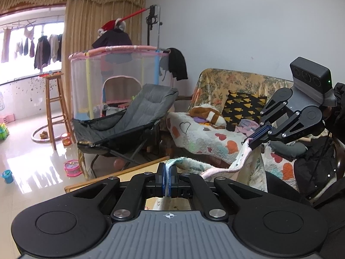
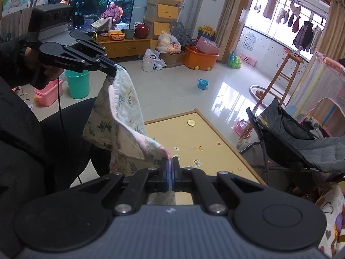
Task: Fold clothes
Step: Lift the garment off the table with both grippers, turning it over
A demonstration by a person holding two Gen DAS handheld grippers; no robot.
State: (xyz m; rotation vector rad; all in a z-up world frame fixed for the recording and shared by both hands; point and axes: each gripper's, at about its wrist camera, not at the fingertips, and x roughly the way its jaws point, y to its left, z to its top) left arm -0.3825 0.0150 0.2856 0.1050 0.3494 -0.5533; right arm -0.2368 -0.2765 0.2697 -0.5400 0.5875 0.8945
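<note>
You hold the floral cloth in the air above the wooden table, left gripper and right gripper each clamped on its pink-trimmed edge, apparently to spread it for folding.

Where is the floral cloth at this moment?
The floral cloth hangs in the air between the left gripper and the right gripper, each shut on one edge. In the right wrist view it is left of centre, beside the wooden table.

Left gripper and right gripper pinch cloth edge, fingers closed.
</note>
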